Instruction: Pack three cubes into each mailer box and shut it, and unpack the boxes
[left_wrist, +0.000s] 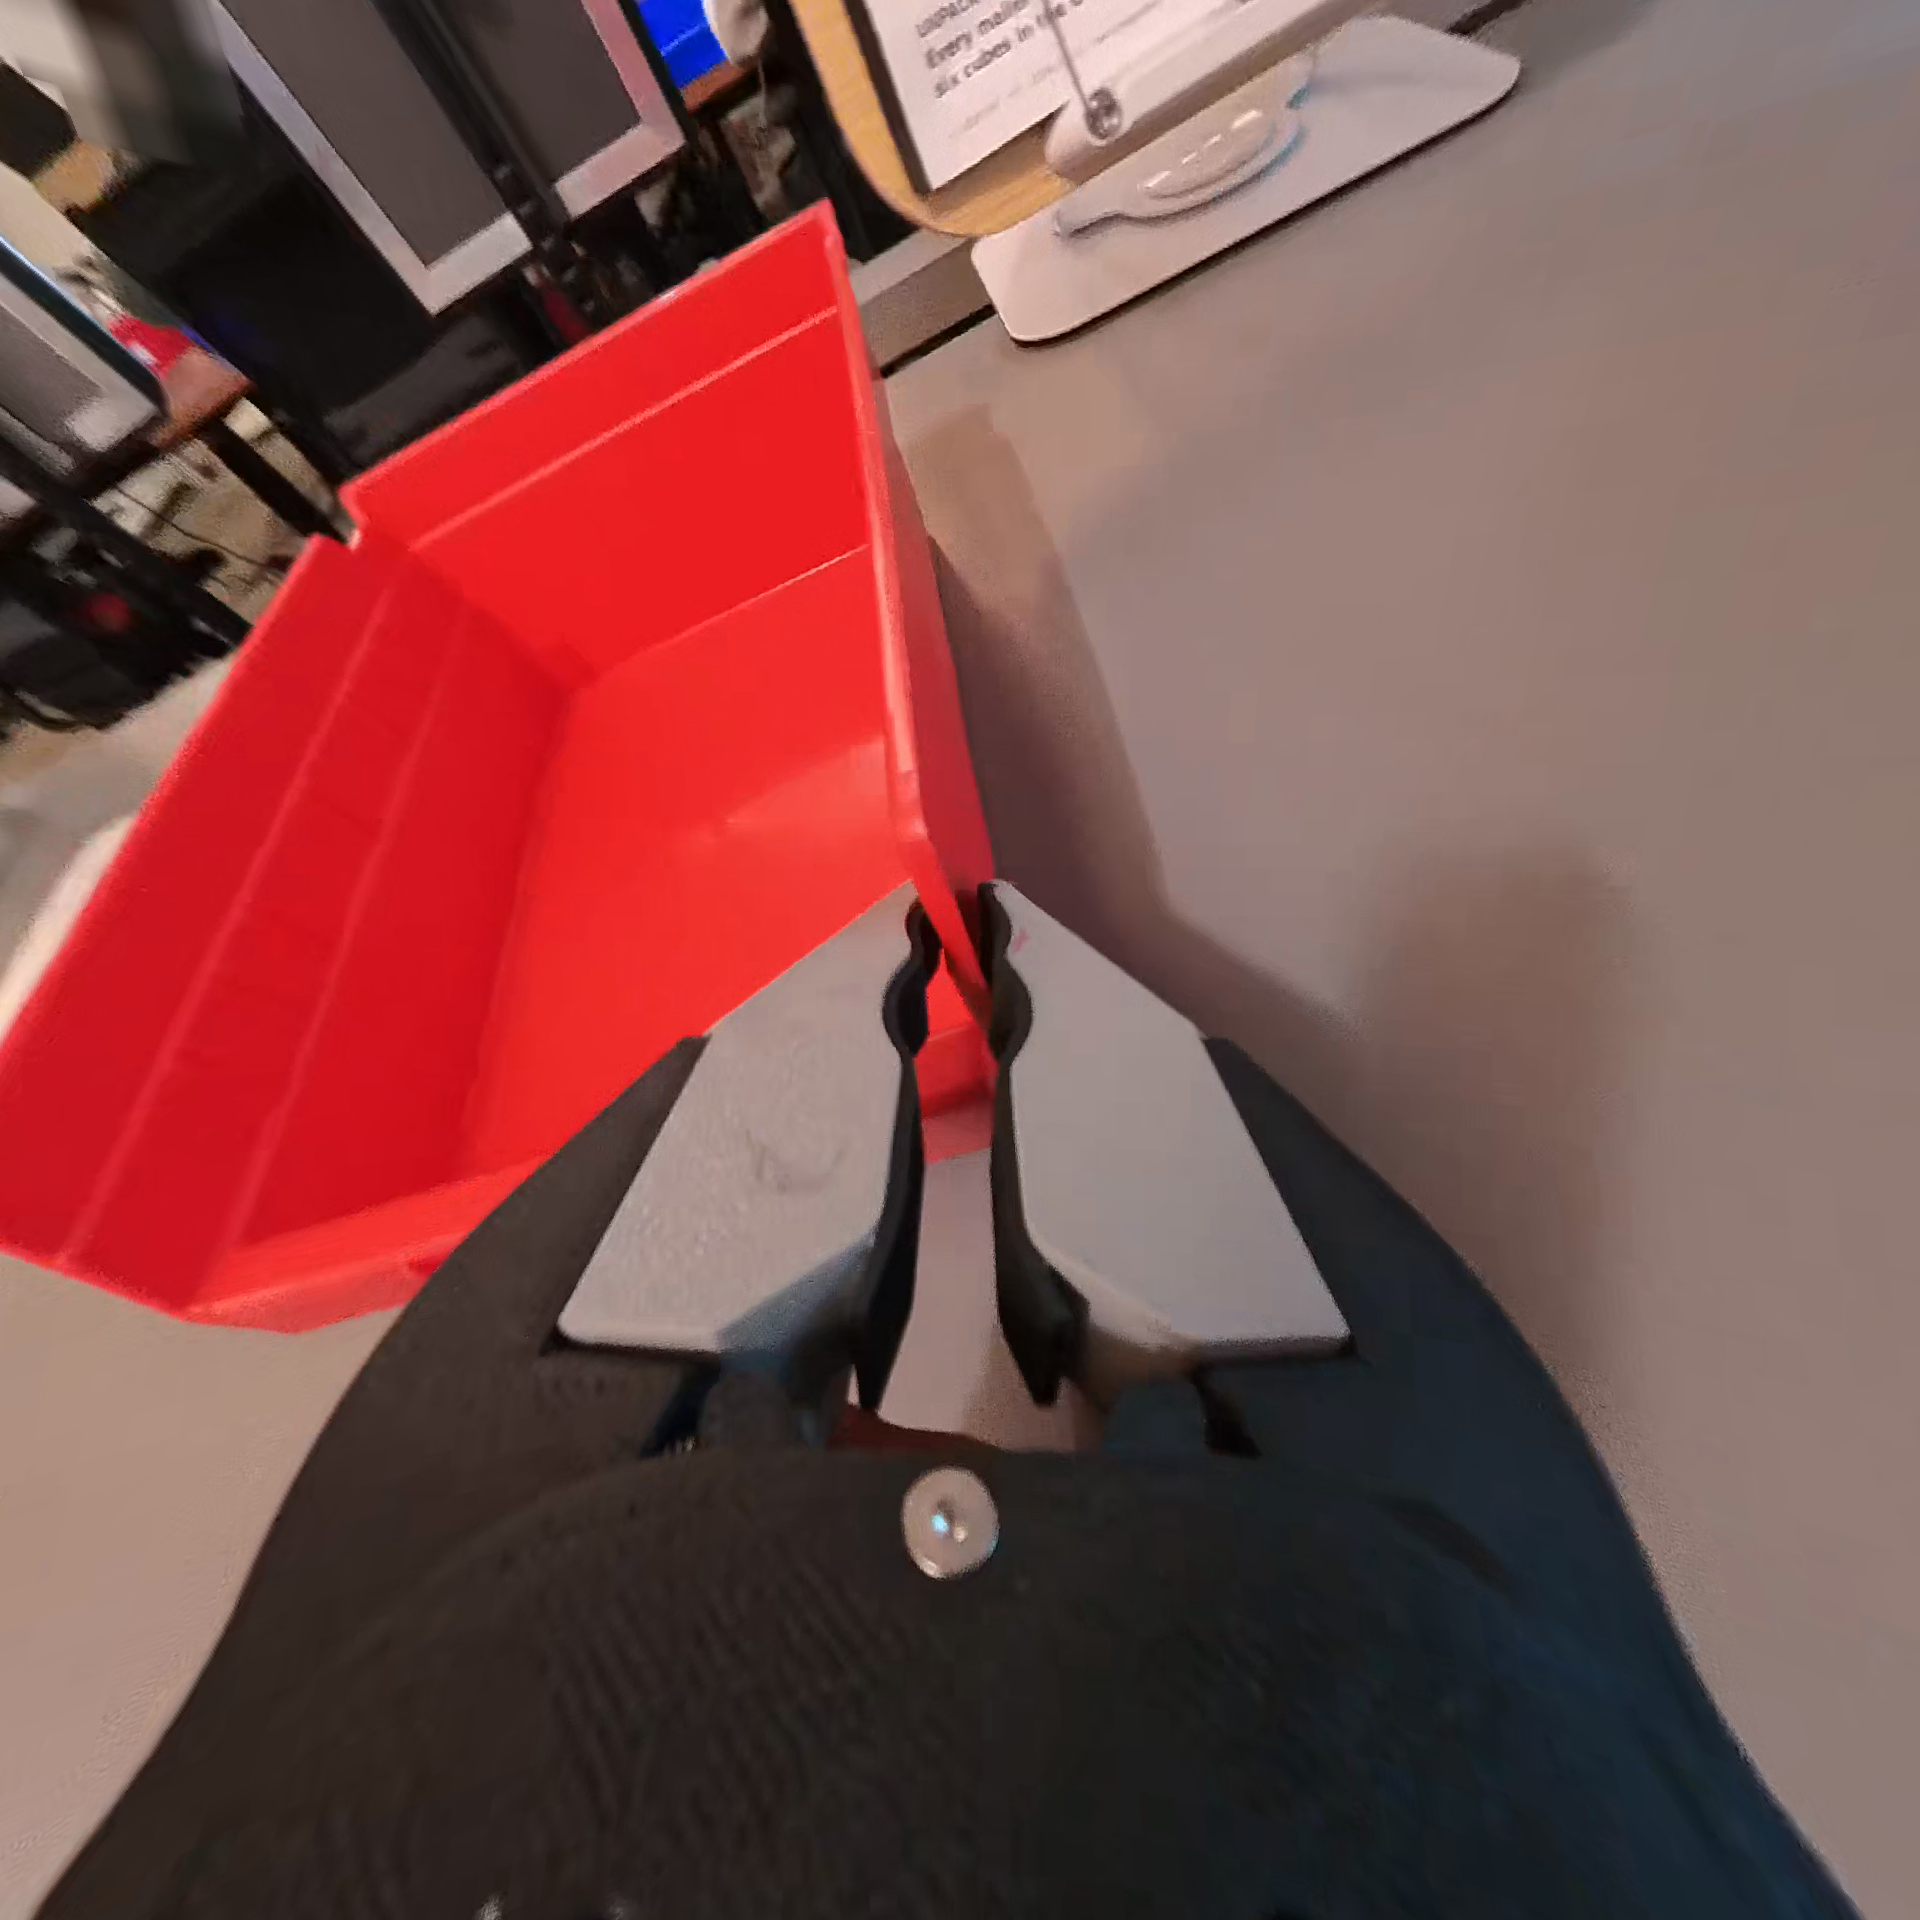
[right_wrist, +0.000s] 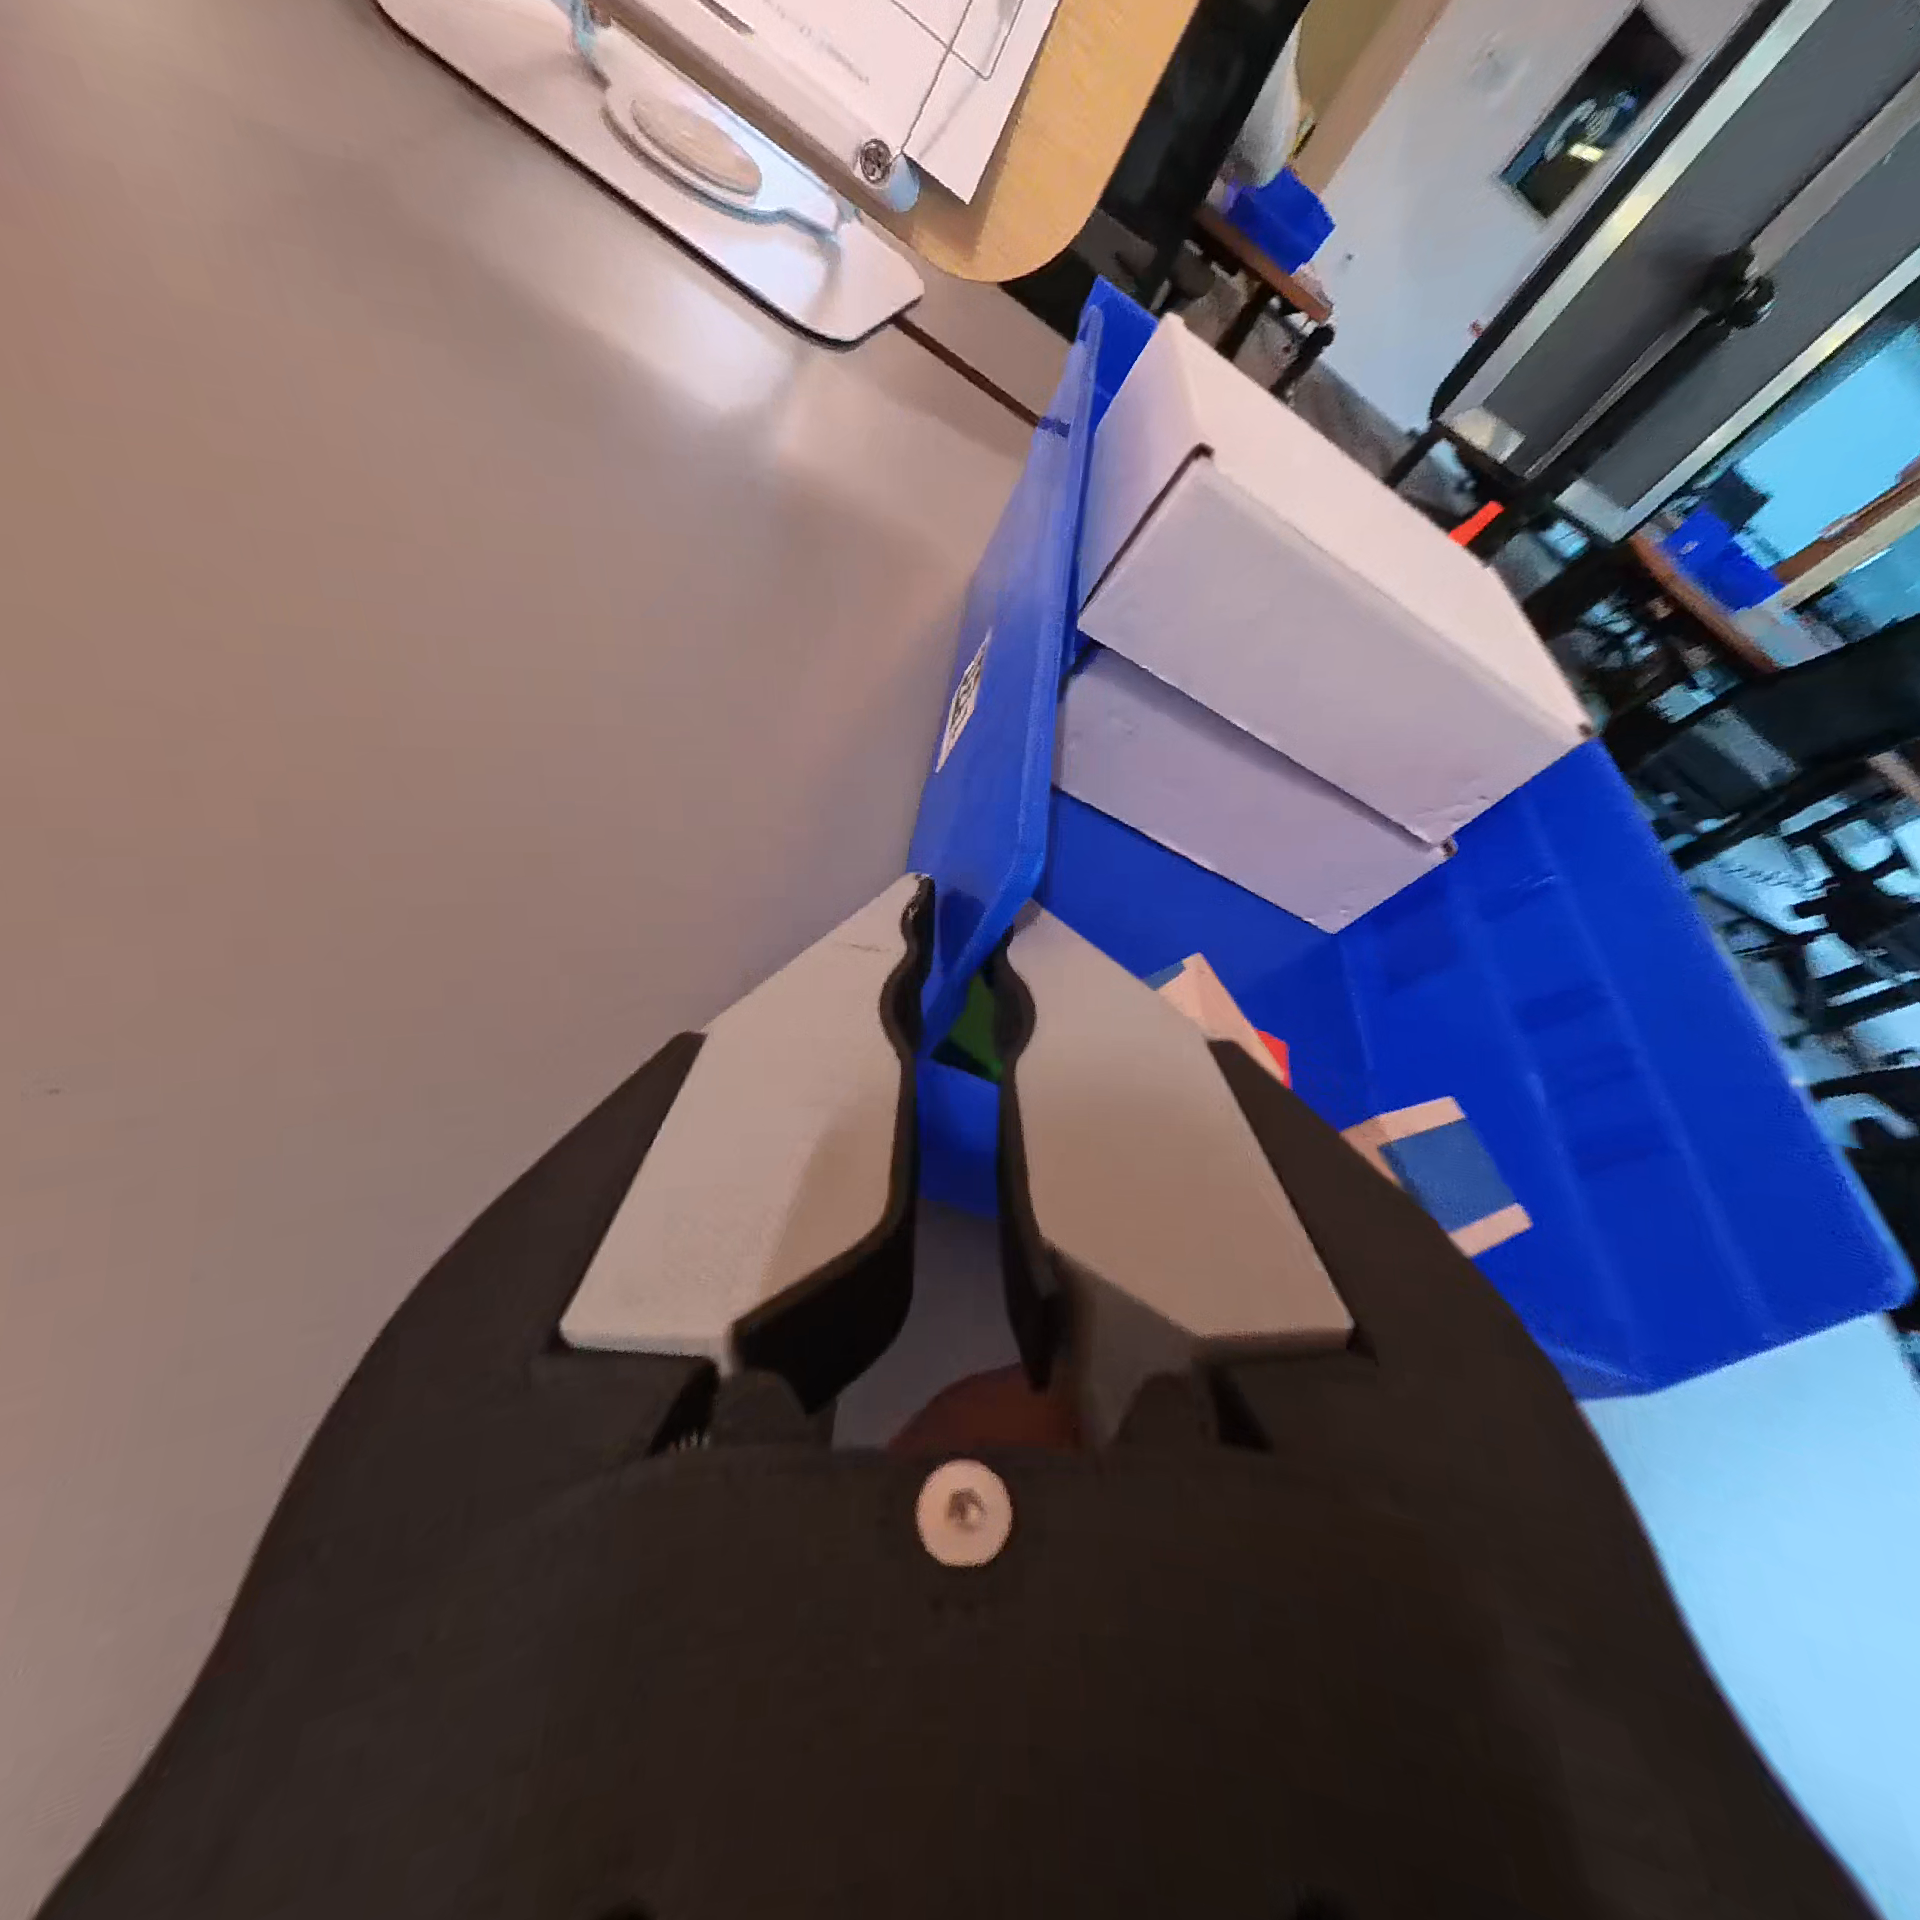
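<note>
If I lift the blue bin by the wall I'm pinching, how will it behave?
The blue bin will probably tip away from the right gripper: two white mailer boxes are stacked at its far end. Held by one thin, smooth-looking wall, it may flex or slip.

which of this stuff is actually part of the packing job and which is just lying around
Part of the job:
- red bin, empty, its wall pinched by the left gripper
- blue bin, its wall pinched by the right gripper
- two white mailer boxes stacked in the blue bin
- cubes in the blue bin

Just lying about:
- white stand base on the grey table
- printed sheet
</note>
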